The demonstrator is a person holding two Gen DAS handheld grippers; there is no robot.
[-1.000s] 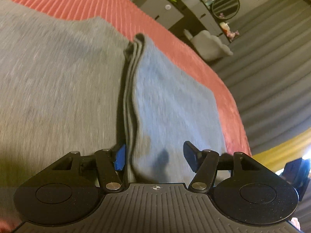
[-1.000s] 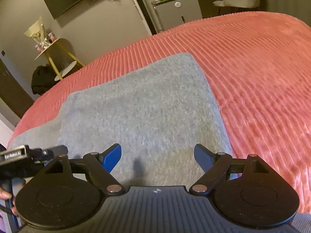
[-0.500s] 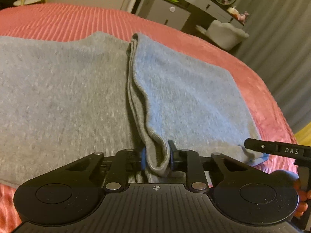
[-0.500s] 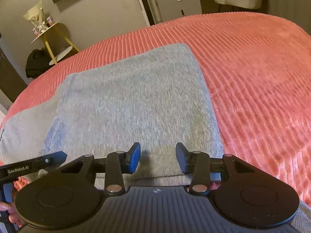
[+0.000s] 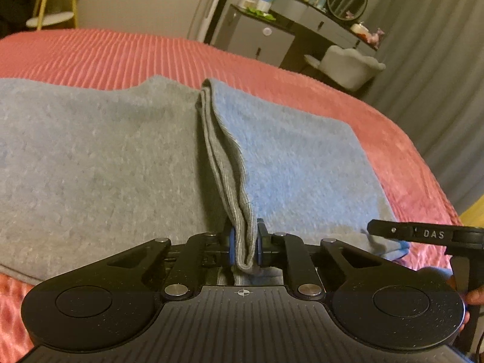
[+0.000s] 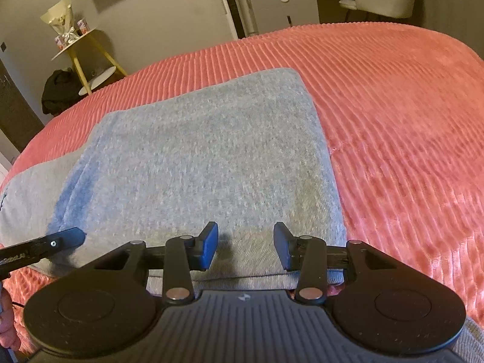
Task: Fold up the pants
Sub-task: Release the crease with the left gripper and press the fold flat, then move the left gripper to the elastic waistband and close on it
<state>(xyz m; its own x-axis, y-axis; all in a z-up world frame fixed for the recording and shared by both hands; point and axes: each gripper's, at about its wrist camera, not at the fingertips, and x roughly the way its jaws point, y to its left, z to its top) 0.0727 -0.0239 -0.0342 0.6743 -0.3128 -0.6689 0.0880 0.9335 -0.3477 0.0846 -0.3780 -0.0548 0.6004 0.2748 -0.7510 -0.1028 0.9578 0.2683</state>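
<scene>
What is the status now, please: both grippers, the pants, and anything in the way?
Left gripper shut on folded pants edge, jaws just closed. Right gripper open over grey pants, not gripping. Bedspread around pants clear.

A bed covered by a ribbed coral-pink bedspread carries the scene. Grey pants lie directly on the bedspread, folded over into layers, their upper layer nearer the bed's rounded far corner, with bare bedspread surrounding them.
</scene>
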